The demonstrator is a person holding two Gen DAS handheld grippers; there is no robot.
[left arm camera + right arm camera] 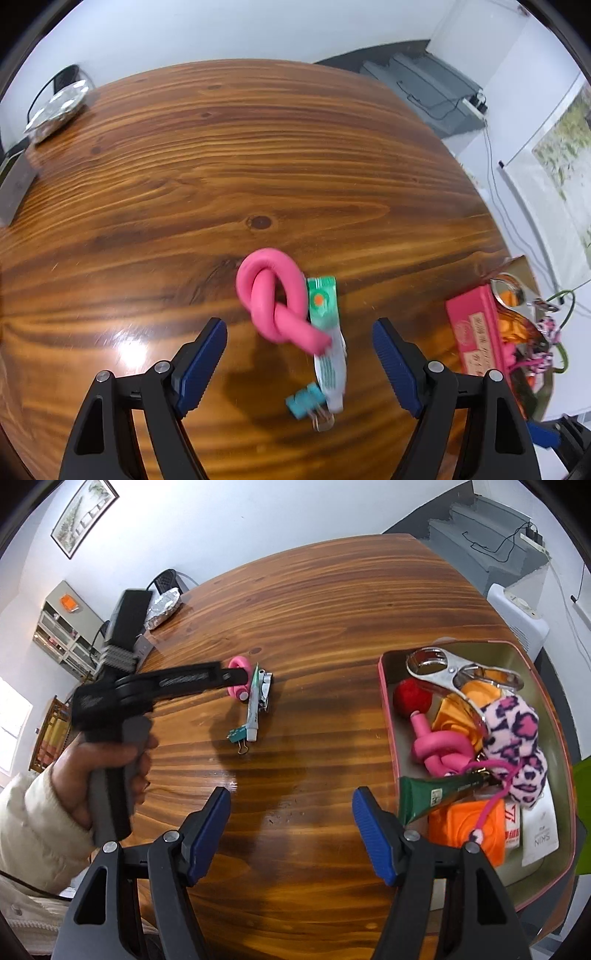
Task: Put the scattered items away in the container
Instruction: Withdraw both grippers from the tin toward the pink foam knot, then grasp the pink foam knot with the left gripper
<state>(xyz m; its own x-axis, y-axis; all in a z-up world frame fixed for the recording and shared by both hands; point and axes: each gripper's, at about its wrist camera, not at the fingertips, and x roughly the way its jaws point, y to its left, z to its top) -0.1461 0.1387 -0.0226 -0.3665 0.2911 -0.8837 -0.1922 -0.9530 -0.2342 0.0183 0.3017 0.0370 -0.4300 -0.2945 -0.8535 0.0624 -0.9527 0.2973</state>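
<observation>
Left gripper [299, 365] is hovering spread wide, holding nothing; between its fingers the green-white tube [327, 343] is running 6 to 12 o'clock, pink knot [273, 299] touching at 11. Right gripper [291, 830] is released too, farther off; container [386, 705] sitting at its 2 o'clock.

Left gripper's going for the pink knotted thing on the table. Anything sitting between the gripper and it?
Nothing visible does. The left gripper is open, and the pink knotted tube lies just ahead of the gap on bare table. A green-and-white tube touches its right side, and a teal binder clip lies nearer, so they may get caught.
</observation>
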